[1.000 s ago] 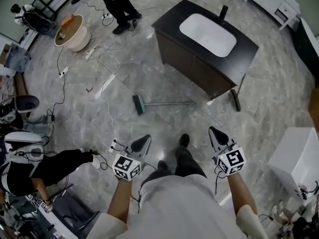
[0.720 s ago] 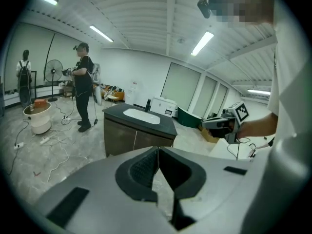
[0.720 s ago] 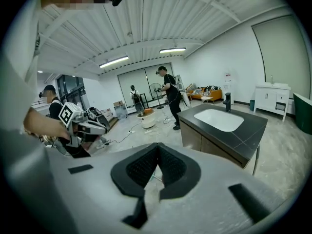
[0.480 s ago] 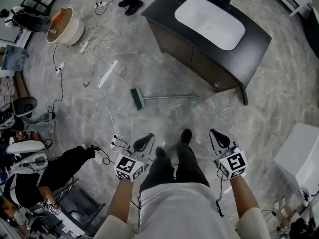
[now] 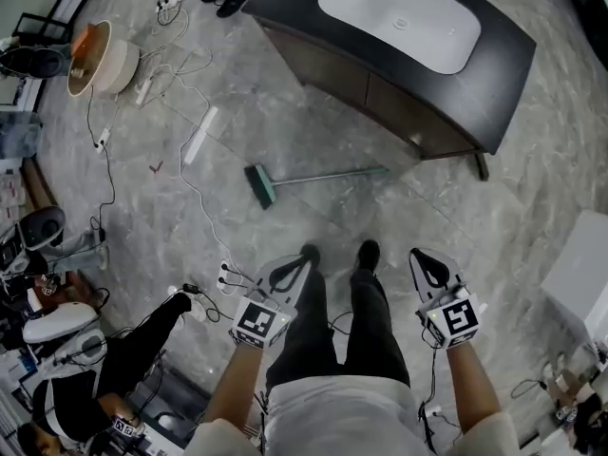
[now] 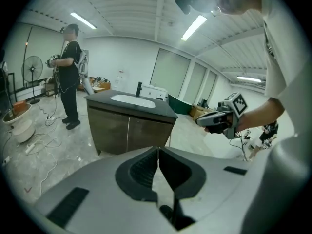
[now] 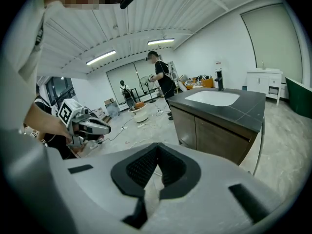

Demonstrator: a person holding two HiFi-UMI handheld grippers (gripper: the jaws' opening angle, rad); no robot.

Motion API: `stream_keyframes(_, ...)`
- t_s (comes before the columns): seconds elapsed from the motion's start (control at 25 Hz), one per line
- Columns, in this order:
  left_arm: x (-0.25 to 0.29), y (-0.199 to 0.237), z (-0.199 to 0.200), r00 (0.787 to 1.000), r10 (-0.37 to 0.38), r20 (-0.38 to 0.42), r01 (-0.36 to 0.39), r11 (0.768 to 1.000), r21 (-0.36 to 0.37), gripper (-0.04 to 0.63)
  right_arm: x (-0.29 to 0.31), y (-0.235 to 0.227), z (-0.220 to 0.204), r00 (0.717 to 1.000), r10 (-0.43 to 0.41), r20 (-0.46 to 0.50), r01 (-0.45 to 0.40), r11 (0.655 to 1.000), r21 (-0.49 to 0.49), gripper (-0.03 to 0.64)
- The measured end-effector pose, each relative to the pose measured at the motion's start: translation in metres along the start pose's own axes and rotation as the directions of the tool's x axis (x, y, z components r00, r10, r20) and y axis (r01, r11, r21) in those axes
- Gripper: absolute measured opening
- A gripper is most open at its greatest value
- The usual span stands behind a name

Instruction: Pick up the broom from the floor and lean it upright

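Note:
The broom (image 5: 313,177) lies flat on the grey marble floor, its green head (image 5: 258,186) to the left and its thin handle running right toward the cabinet's foot. My left gripper (image 5: 296,262) and right gripper (image 5: 425,257) hover in front of my legs, short of the broom and not touching it. Both are empty with their jaws closed together. In the left gripper view the black pads (image 6: 146,167) meet at the tip. In the right gripper view the pads (image 7: 144,167) also meet. Neither gripper view shows the broom.
A dark vanity cabinet (image 5: 380,103) with a white sink (image 5: 399,17) stands just beyond the broom. Cables (image 5: 195,193) and a power strip (image 5: 199,136) trail at left, near a round basin (image 5: 95,60). A person (image 5: 114,350) crouches lower left; a white unit (image 5: 584,274) stands right.
I have stepped closer to the broom; it and the cabinet have slid nearer in the head view. Both grippers have come down and stay closed.

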State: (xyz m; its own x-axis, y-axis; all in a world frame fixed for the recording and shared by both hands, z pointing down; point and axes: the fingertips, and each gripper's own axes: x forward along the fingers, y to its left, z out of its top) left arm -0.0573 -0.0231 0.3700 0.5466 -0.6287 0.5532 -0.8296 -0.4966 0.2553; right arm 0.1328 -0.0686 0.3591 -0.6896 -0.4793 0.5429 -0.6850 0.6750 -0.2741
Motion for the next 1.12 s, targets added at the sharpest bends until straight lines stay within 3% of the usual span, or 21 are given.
stream_keyframes(0.24, 0.045, 0.044, -0.052, 0.998, -0.053, -0.020, 0.053, 0.999, -0.010, 0.011, 0.053, -0.009, -0.042, 0.998, -0.057, 0.008, 0.056, 0.997, 0.058, -0.006)
stream_keyframes(0.52, 0.095, 0.095, -0.125, 0.995, -0.084, -0.055, 0.086, 0.995, 0.042, 0.011, 0.116, -0.022, -0.107, 0.996, -0.087, 0.002, 0.087, 0.991, 0.102, -0.005)
stream_keyframes(0.64, 0.120, 0.110, -0.152, 0.990, -0.109, -0.092, 0.113, 0.993, 0.041, 0.009, 0.141, -0.035, -0.135, 0.995, -0.098, 0.000, 0.097, 0.990, 0.106, -0.006)
stream_keyframes(1.12, 0.236, 0.156, -0.275, 0.973, -0.175, -0.150, 0.198, 0.969, 0.150, 0.009, 0.227, -0.100, -0.234, 0.996, -0.089, 0.014, 0.088, 0.993, 0.081, -0.005)
